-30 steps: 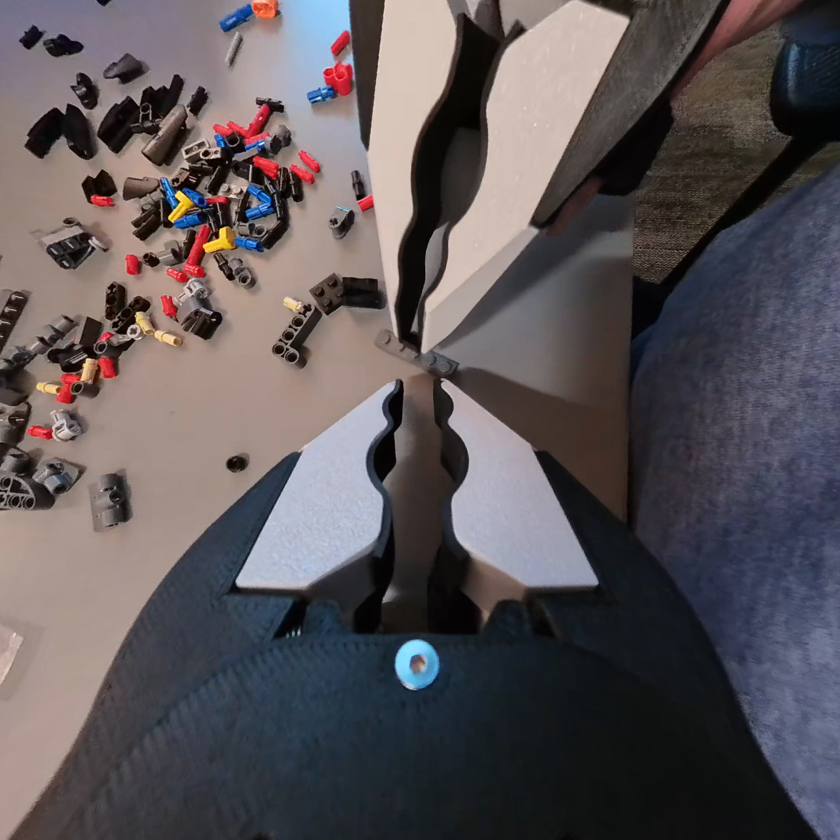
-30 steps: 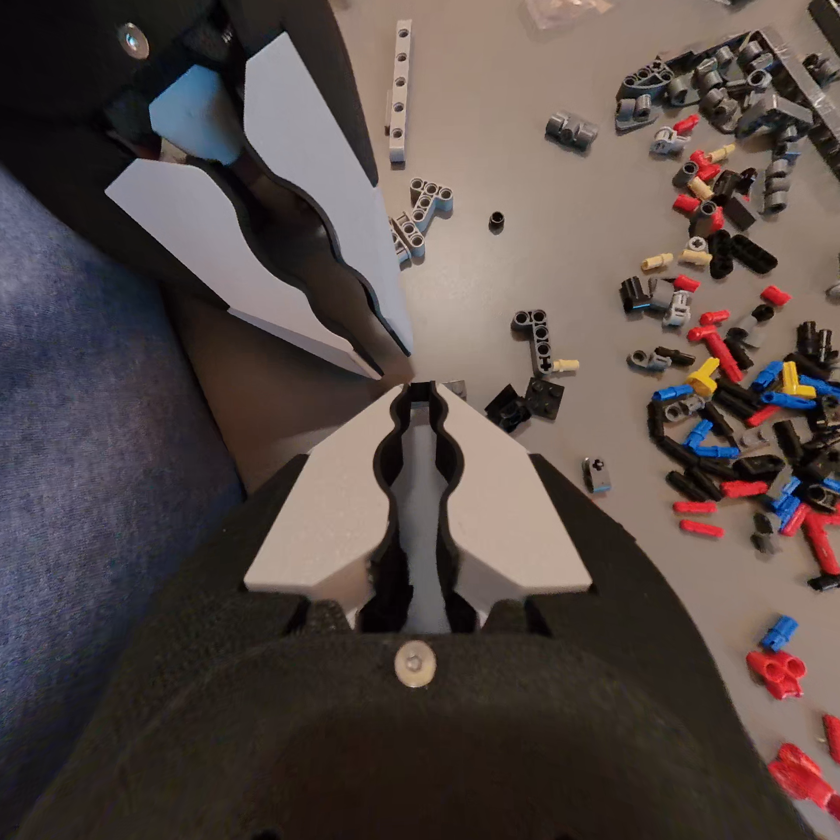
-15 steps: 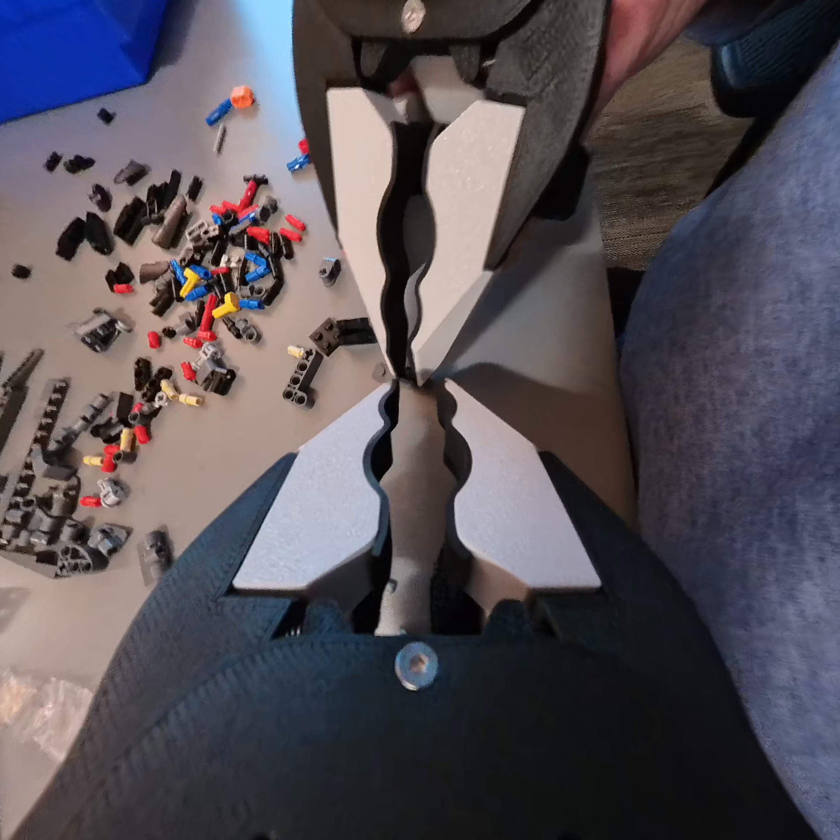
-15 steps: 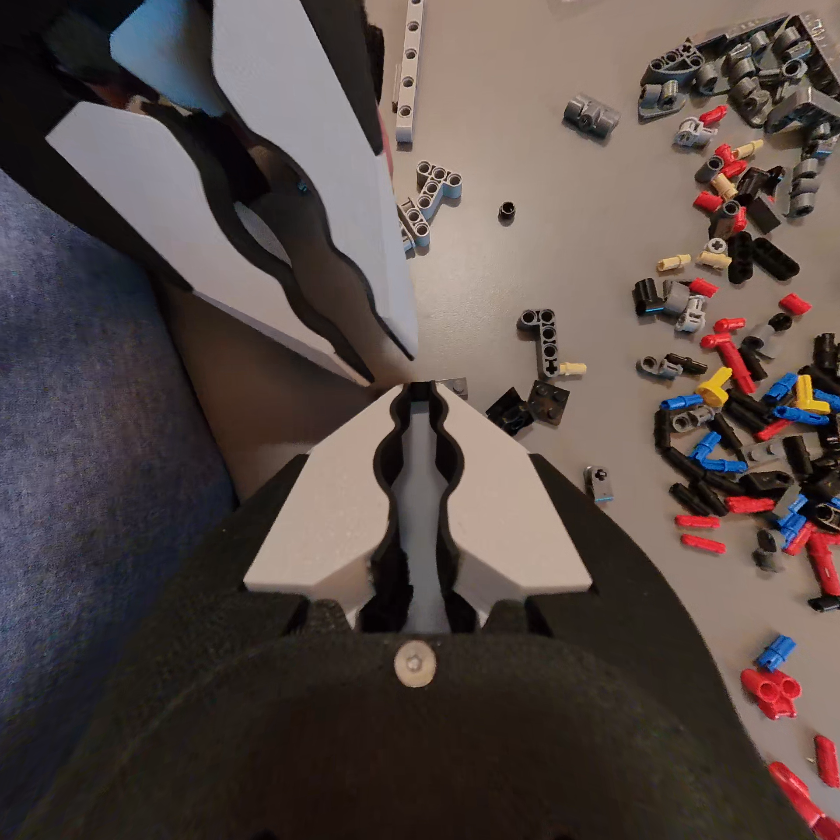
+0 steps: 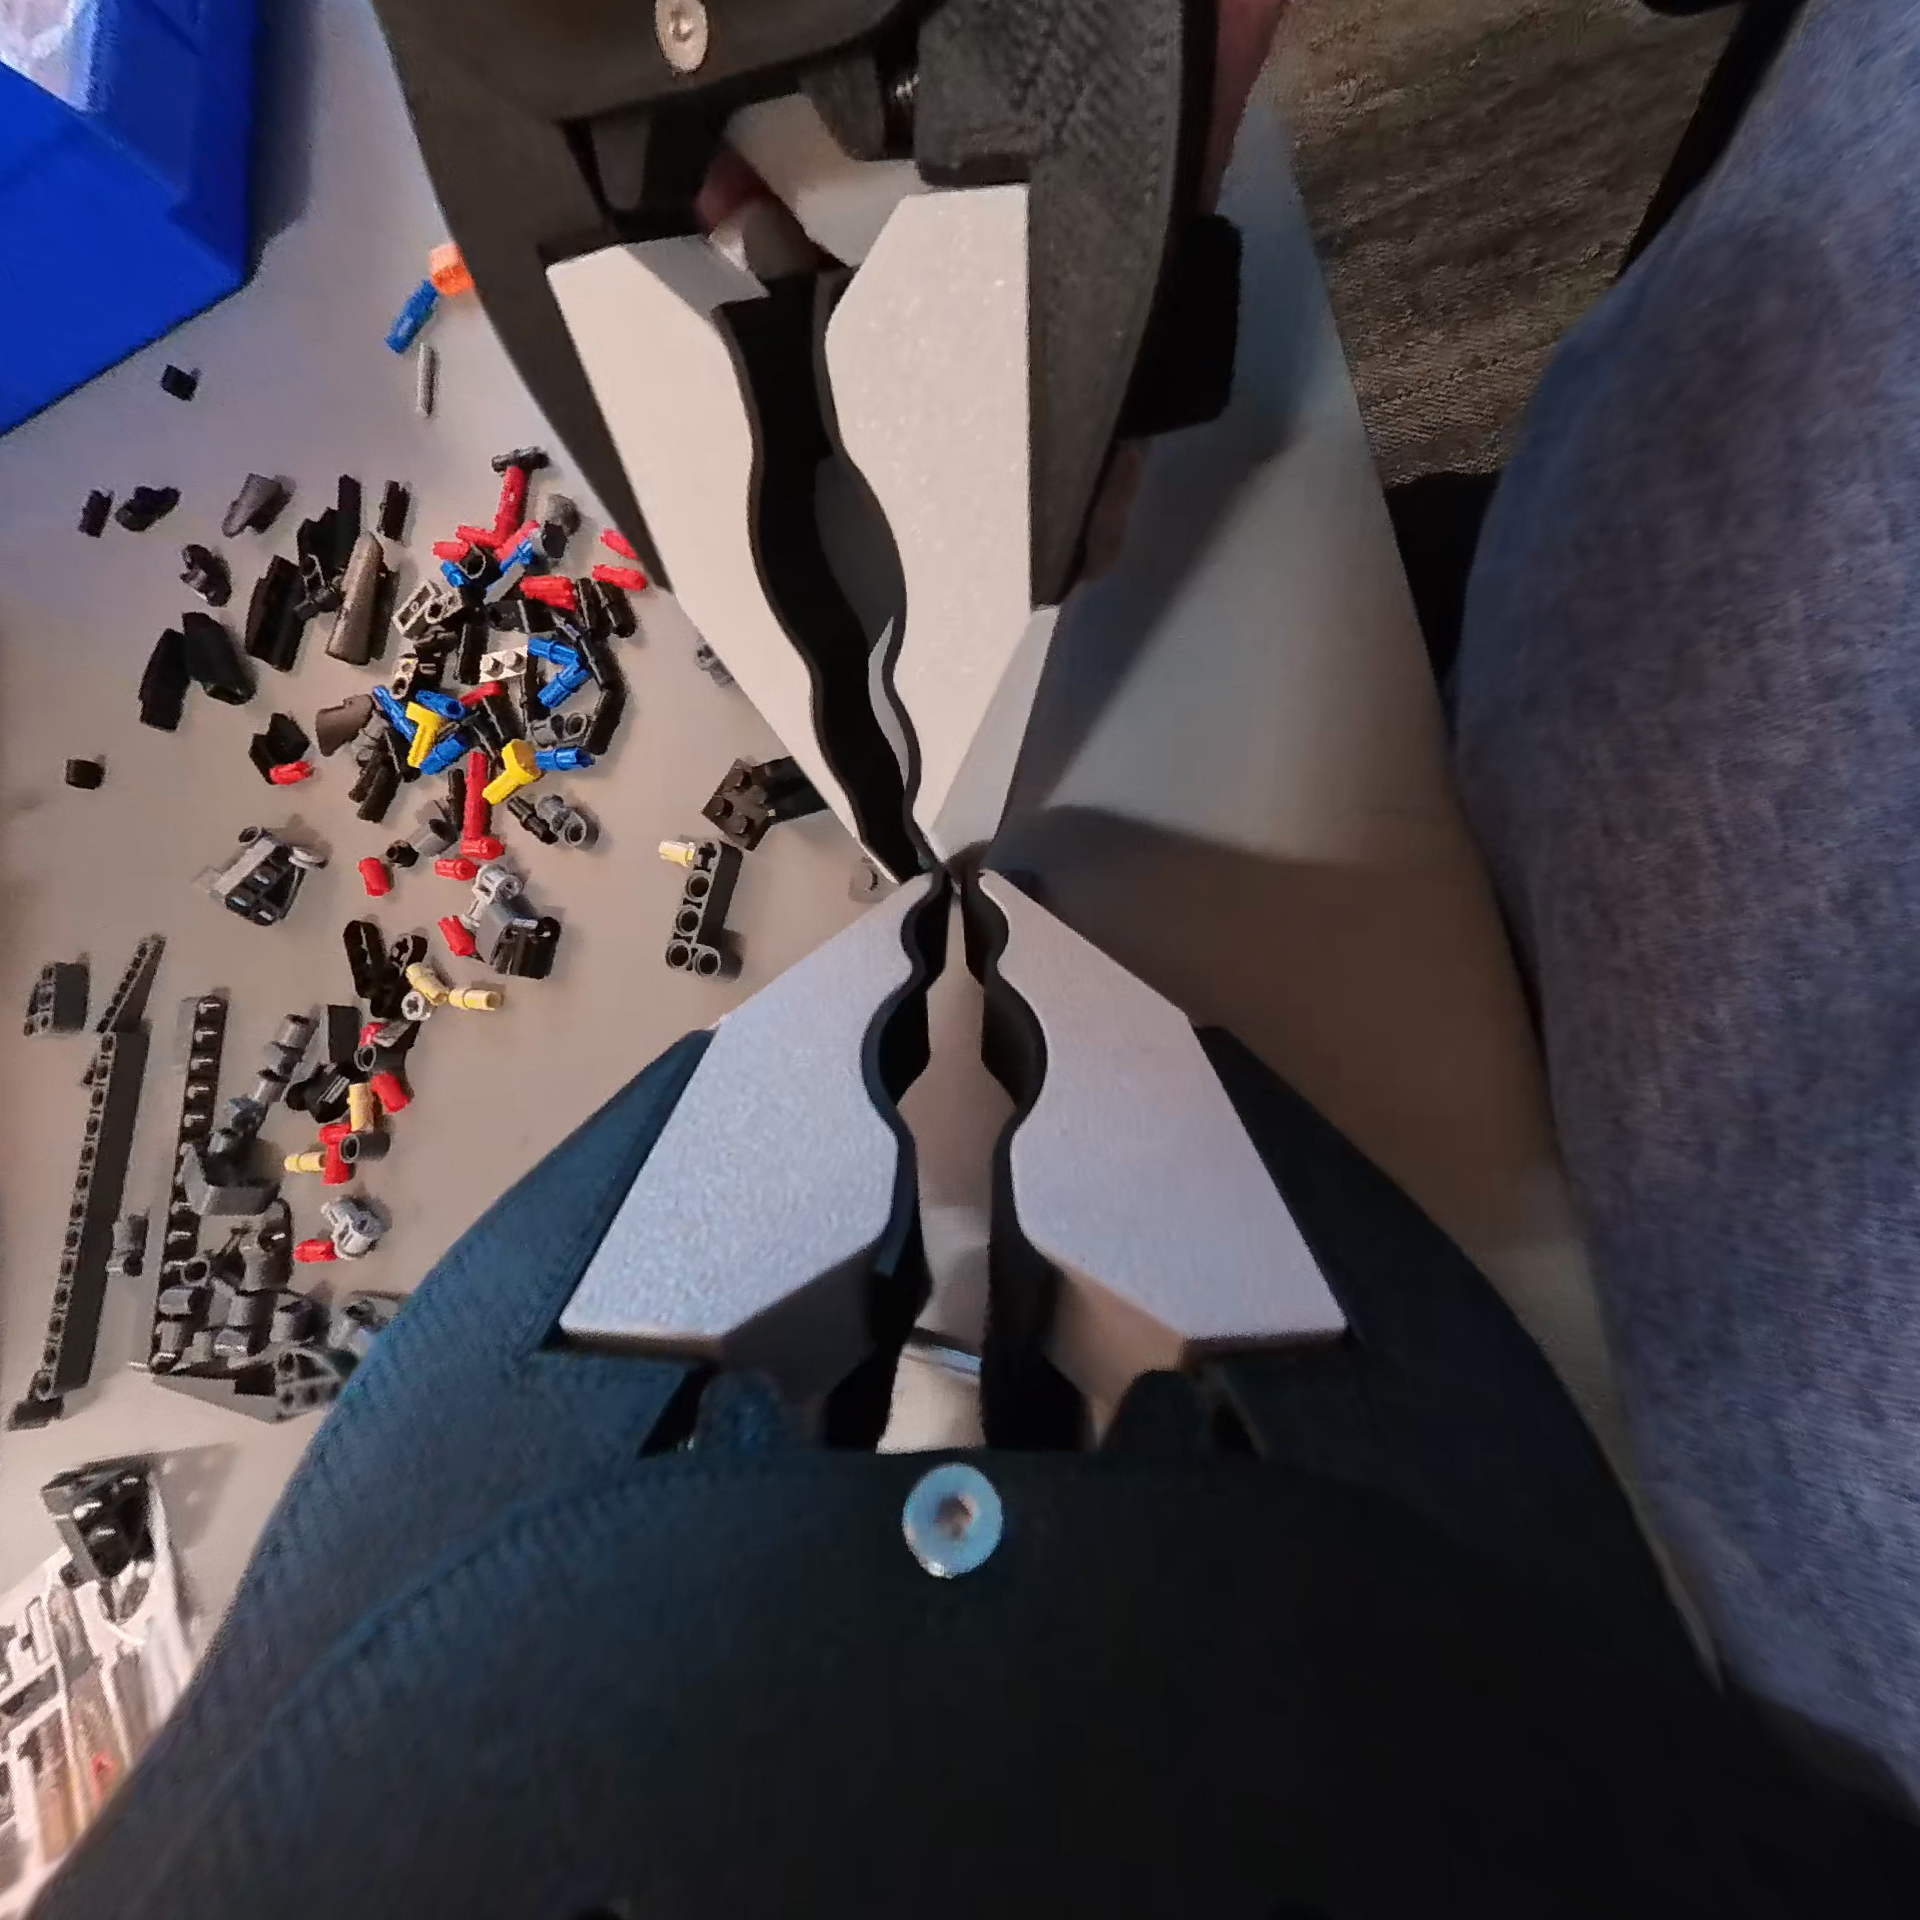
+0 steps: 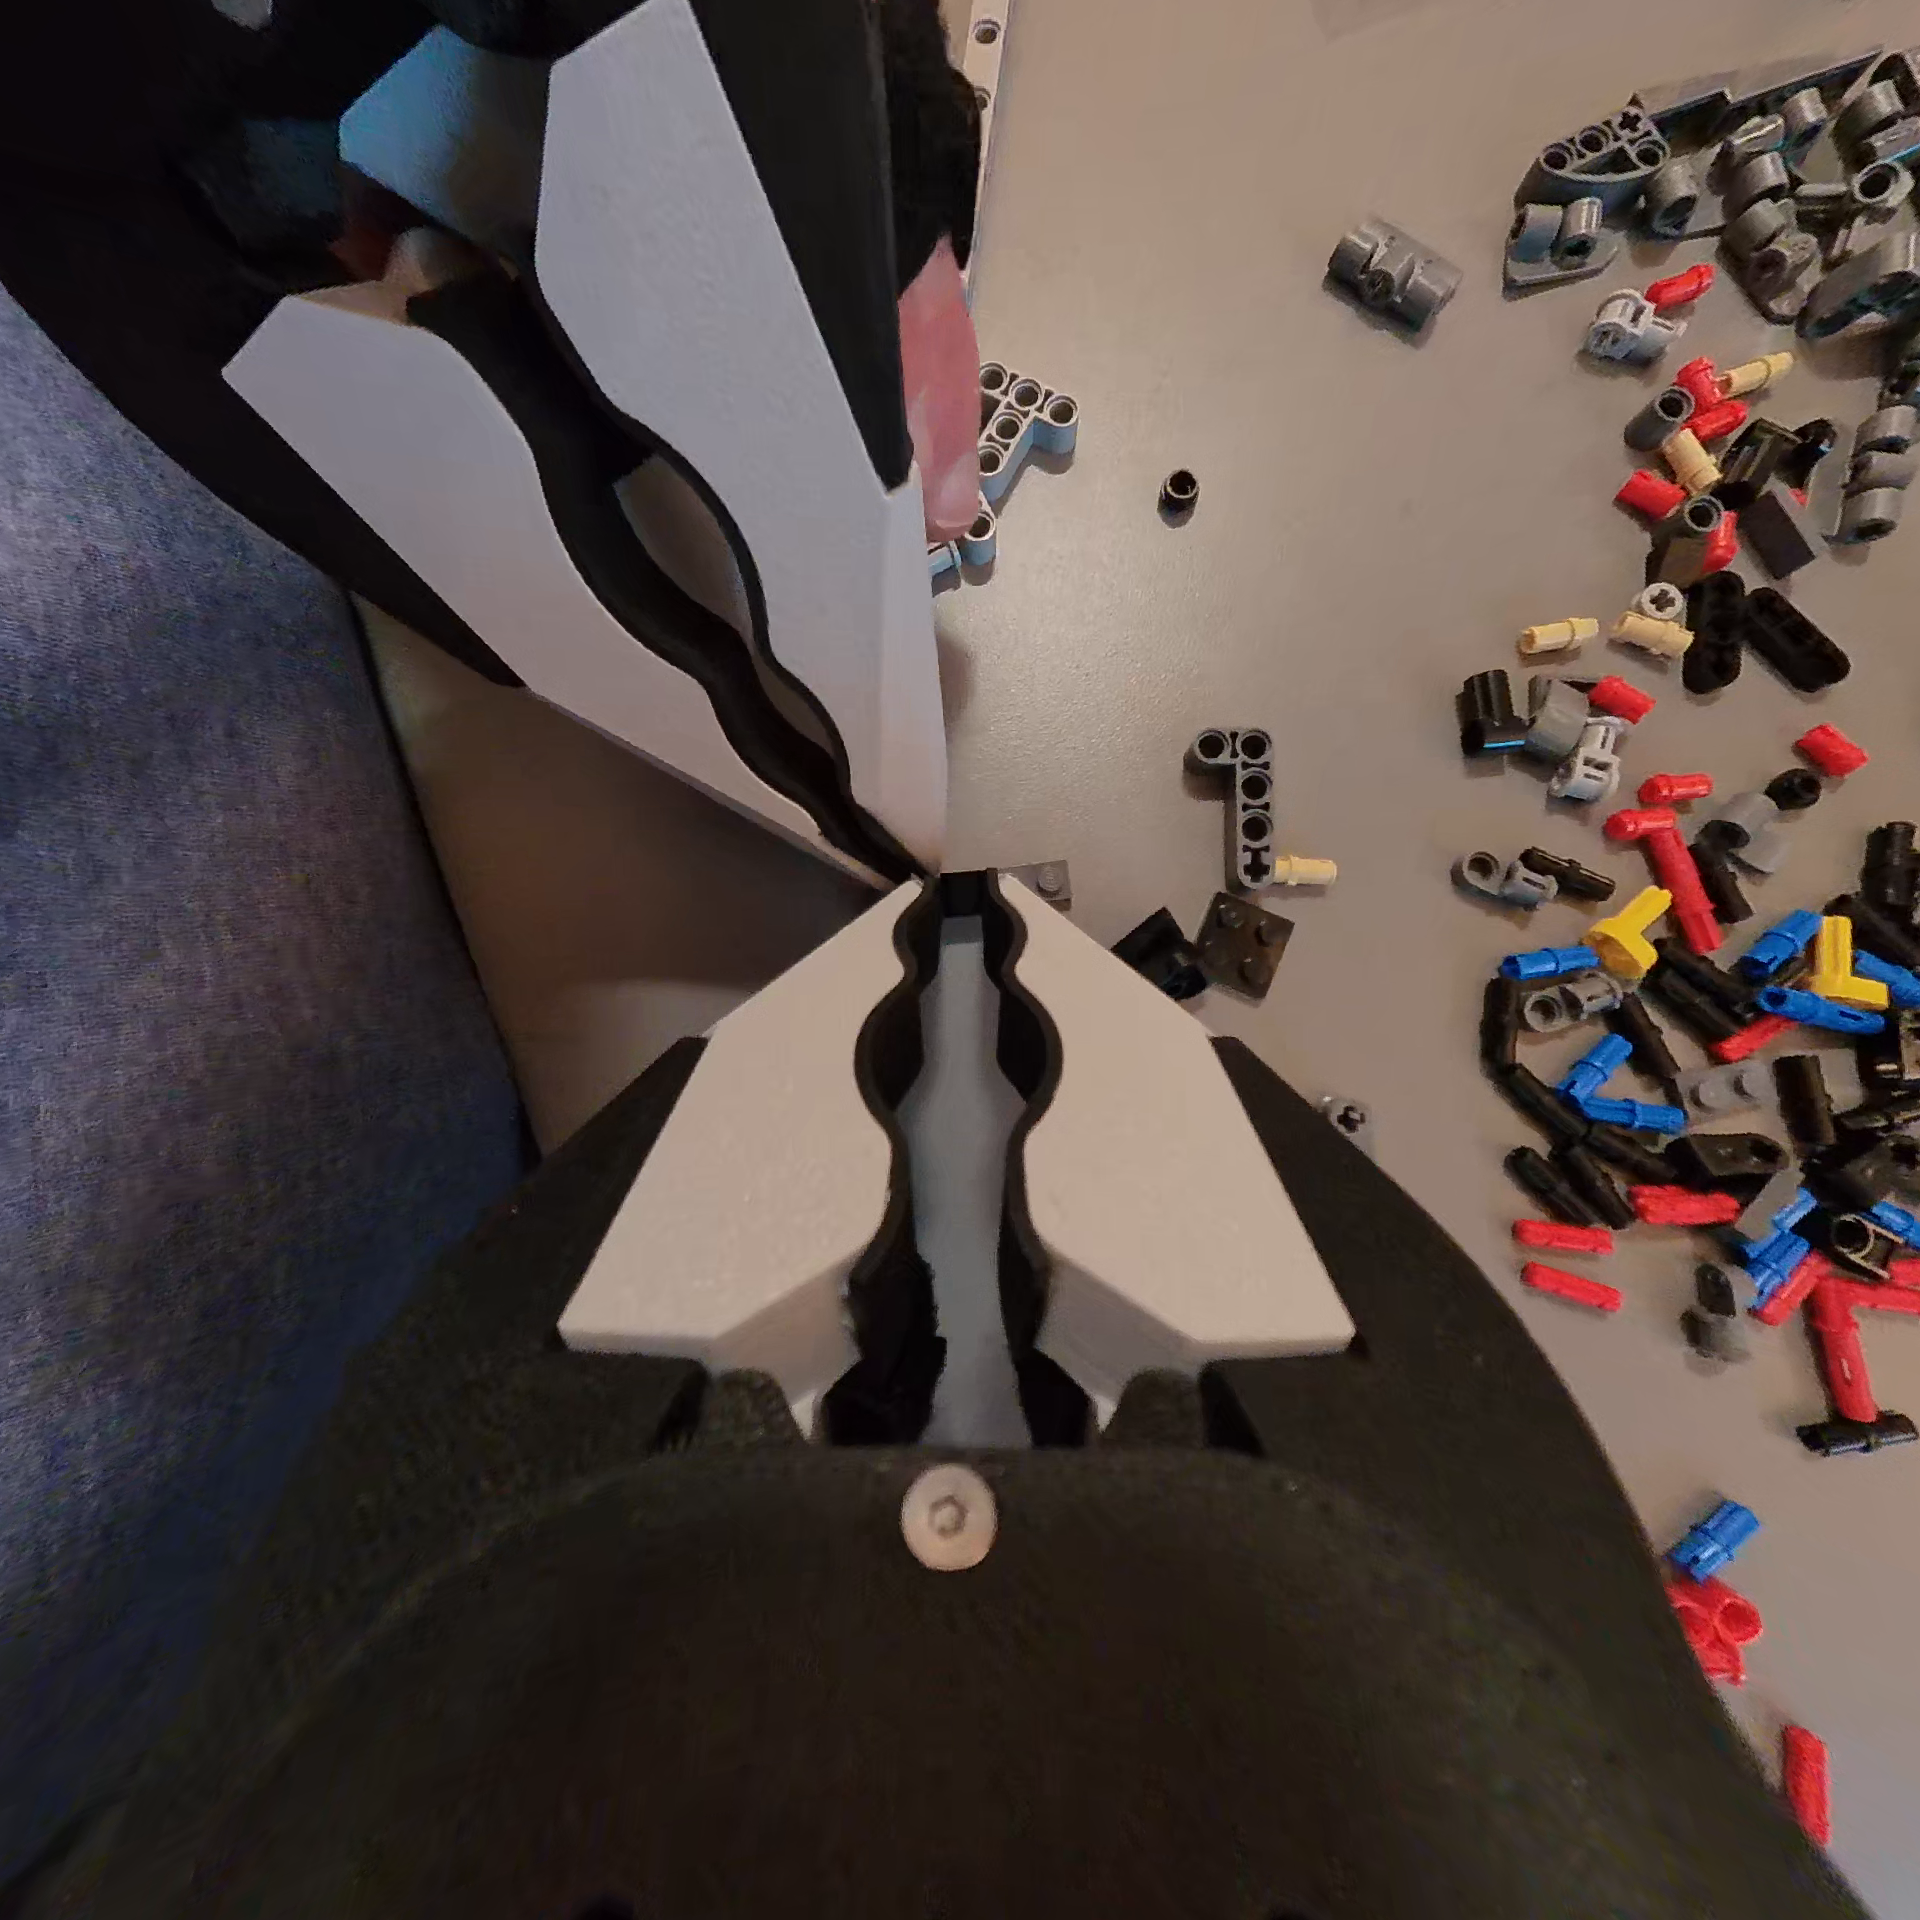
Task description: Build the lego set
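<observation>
A small dark grey plate (image 6: 1055,881) is pinched in my right gripper (image 6: 962,896), with one end sticking out to the right of the tips. The plate's other end shows in the left wrist view (image 5: 868,883). My left gripper (image 5: 953,896) is shut, its tips pressed tip to tip against the right gripper (image 5: 920,847) at the plate. I cannot tell whether the left tips pinch the plate. Both are held just above the grey table (image 6: 1143,260) near its edge. The left gripper also shows in the right wrist view (image 6: 902,862).
A heap of loose red, blue, yellow and black pieces (image 5: 488,707) lies on the table, also in the right wrist view (image 6: 1766,1039). A black L-beam (image 6: 1242,810) and a black square plate (image 6: 1242,940) lie near the tips. Long black beams (image 5: 94,1195), a blue bin (image 5: 94,208) and a person's blue-clad leg (image 5: 1714,935) are close by. The tips of both grippers are at nearly the same place.
The left gripper's fingers have closed from a clear gap to shut. The two grippers have come together tip to tip, and the right one has swung more upright.
</observation>
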A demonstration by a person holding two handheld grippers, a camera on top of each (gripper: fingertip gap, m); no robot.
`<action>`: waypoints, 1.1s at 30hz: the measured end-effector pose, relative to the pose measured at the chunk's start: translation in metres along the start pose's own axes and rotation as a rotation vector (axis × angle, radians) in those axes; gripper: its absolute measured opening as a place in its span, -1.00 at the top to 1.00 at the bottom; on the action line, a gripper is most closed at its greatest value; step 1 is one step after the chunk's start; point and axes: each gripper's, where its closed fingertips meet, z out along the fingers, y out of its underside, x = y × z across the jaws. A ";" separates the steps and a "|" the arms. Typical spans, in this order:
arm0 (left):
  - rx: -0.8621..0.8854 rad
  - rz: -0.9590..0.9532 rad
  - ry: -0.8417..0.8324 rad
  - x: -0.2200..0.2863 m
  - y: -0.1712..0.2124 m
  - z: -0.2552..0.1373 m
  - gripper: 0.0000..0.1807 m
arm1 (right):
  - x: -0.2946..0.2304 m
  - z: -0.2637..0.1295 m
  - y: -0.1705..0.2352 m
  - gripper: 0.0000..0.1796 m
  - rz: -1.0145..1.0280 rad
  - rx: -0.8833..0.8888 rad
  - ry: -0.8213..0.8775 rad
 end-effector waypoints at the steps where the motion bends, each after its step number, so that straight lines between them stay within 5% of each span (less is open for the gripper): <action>1: 0.000 0.018 0.000 0.000 0.000 0.000 1.00 | 0.000 0.000 0.000 0.95 -0.003 -0.002 -0.005; 33: -0.033 -0.031 0.015 0.006 0.012 -0.004 0.95 | 0.000 -0.010 0.013 0.97 -0.032 -0.030 -0.002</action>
